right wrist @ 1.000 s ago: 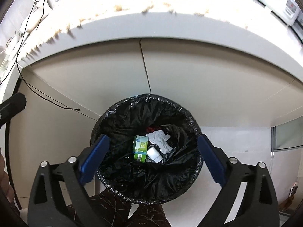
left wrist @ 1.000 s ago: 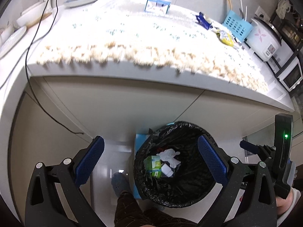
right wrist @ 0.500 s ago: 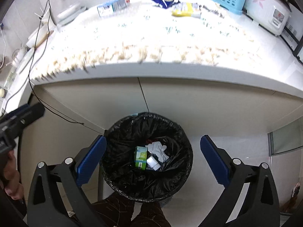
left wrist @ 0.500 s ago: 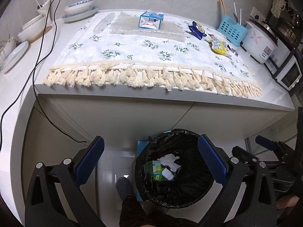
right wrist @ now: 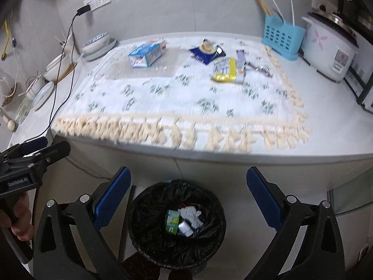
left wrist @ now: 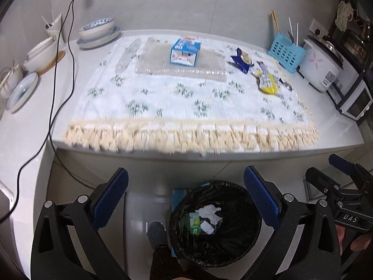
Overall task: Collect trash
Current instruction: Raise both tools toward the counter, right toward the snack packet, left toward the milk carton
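trash left on the cloth: carton, wrappers. all look light and crushable; i'd grip the carton across its sides. both my grippers are wide open, empty, over the bin.

"DAS" on right tool; "GenRobot.AI" on left tool.

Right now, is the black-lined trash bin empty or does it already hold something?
Not empty. The black-lined trash bin holds a green carton, crumpled white paper and a small white packet at its bottom, well below the rim.
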`<move>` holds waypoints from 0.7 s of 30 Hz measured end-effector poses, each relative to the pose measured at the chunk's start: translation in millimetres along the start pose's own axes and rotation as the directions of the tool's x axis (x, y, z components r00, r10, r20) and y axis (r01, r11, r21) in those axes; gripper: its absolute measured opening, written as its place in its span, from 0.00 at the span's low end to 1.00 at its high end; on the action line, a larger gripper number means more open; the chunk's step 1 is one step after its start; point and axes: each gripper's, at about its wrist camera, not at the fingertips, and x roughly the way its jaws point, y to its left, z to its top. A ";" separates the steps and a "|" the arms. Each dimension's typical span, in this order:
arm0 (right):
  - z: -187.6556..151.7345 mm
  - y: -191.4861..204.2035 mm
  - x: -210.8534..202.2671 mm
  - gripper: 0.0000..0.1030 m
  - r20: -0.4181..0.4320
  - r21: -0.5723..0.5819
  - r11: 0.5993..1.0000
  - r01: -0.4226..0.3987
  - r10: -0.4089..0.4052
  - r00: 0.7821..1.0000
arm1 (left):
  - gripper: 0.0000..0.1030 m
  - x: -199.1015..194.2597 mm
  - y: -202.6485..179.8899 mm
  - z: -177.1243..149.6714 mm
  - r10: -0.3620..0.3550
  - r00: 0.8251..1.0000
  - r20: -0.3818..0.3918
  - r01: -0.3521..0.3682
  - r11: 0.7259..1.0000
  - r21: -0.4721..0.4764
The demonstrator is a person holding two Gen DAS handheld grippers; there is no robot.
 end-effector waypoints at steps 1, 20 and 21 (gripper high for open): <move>6.9 -2.4 0.9 0.93 0.007 0.007 1.000 0.008 -0.008 1.000 | 0.94 1.9 1.6 10.1 -0.008 1.000 0.004 0.008 1.000 0.002; 159.4 -44.9 75.5 0.93 -0.013 0.159 0.973 0.166 -0.166 0.986 | 0.94 104.9 9.3 193.0 -0.076 0.997 -0.025 0.078 0.991 0.112; 162.6 -46.7 82.6 0.93 -0.025 0.162 0.971 0.173 -0.171 0.985 | 0.94 112.6 8.9 199.4 -0.074 0.997 -0.029 0.077 0.990 0.115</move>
